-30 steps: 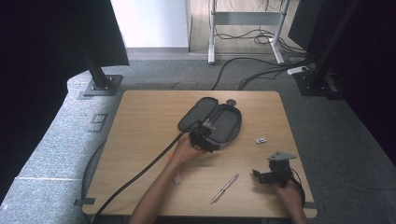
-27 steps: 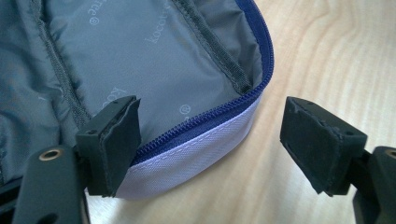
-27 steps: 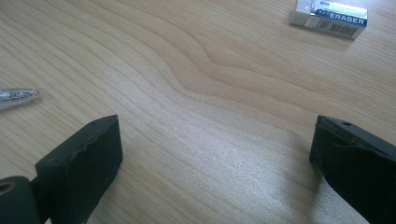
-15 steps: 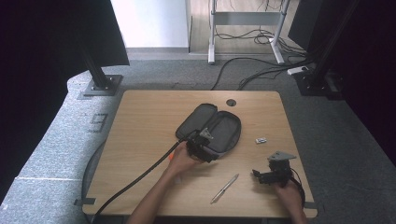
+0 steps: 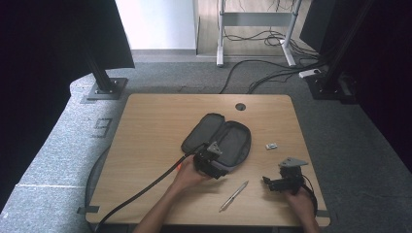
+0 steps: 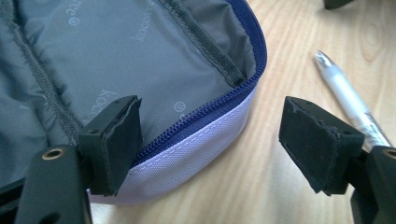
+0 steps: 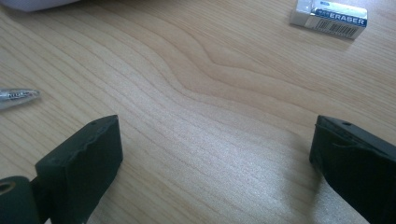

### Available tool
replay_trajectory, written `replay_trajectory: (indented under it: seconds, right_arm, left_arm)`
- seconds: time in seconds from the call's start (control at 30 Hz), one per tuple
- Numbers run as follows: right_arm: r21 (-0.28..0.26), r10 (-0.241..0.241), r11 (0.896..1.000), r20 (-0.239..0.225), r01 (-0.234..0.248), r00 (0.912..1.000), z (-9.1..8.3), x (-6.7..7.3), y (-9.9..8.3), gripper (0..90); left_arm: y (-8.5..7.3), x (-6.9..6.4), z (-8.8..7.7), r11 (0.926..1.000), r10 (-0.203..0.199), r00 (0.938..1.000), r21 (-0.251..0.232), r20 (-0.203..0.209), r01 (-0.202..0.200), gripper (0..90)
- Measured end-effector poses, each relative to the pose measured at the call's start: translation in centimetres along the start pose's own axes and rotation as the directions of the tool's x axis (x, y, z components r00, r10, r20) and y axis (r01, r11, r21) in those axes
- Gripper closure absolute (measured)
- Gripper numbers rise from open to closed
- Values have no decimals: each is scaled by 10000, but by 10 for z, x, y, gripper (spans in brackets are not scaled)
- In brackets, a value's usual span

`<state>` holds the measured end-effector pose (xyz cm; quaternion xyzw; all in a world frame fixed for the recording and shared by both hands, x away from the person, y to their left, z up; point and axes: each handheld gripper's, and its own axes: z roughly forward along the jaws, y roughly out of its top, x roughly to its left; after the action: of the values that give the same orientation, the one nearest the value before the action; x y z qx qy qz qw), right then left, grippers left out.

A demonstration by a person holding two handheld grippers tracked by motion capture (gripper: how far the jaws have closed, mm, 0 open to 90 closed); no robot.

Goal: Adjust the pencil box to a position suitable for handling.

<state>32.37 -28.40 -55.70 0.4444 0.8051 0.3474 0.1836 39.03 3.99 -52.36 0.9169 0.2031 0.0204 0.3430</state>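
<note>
I've got the left gripper (image 5: 210,162) at the near edge of the open pencil case (image 5: 218,141), jaws apart w/ nothing clamped. In the left gripper view one pad (image 6: 116,140) hangs over the case's grey lining (image 6: 116,56) just inside the blue zipper (image 6: 219,102), the other pad sits out over bare wood beside the case; the case's near lip, pale lilac fabric, lies in the gap between them, but neither pad presses on it. Jaws stand wide but not clamped, so I read them as open.

Right gripper (image 5: 276,183) is well to the right of the case & nearer me, held in my right hand (image 5: 301,204) low over the table (image 5: 145,121). Its jaws are spread wide in the right gripper view, only wood grain between them, nothing held.

Pen (image 5: 233,195) lies on the wood nearer me than the case, between the two grippers, angled w/ its far end pointing up toward the case's right end. Left gripper view shows its clear tip (image 6: 327,63) just right of the case's corner, not touching it.

Case itself lies flat & unzipped at mid-table, both halves splayed, lining up. Eraser (image 5: 271,145), small white block w/ blue label, rests right of the case, apart from it. Farther off past the case, a round cable hole (image 5: 240,106) near the table's back edge.
</note>
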Motion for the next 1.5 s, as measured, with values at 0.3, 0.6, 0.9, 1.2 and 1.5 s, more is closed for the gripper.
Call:
replay_trajectory:
  seconds: [0.3, 0.6, 0.9, 1.2, 1.5]
  right_arm:
    - [-1, -3, 10000, 1, 3, 10000, 0, 0, 0, 23]
    - [1, -1, 10000, 1, 1, 10000, 0, 0, 0, 23]
    - [1, -1, 10000, 1, 1, 10000, 0, 0, 0, 23]
    - [1, 0, 10000, 1, 0, 10000, 0, 0, 0, 23]
    - [2, 0, 10000, 1, 0, 10000, 0, 0, 0, 23]
  left_arm:
    - [-10, -17, -4, 10000, 33, 9999, -40, 158, -32, 212]
    - [-8, -20, -11, 9995, 63, 10000, -310, 67, -61, 210]
    - [-8, -18, -27, 9992, -64, 9997, -397, -222, 55, 185]
    - [-14, -13, -48, 9977, -327, 9980, -618, -534, 294, 158]
    - [-28, -5, -69, 9950, -713, 9932, -756, -915, 645, 151]
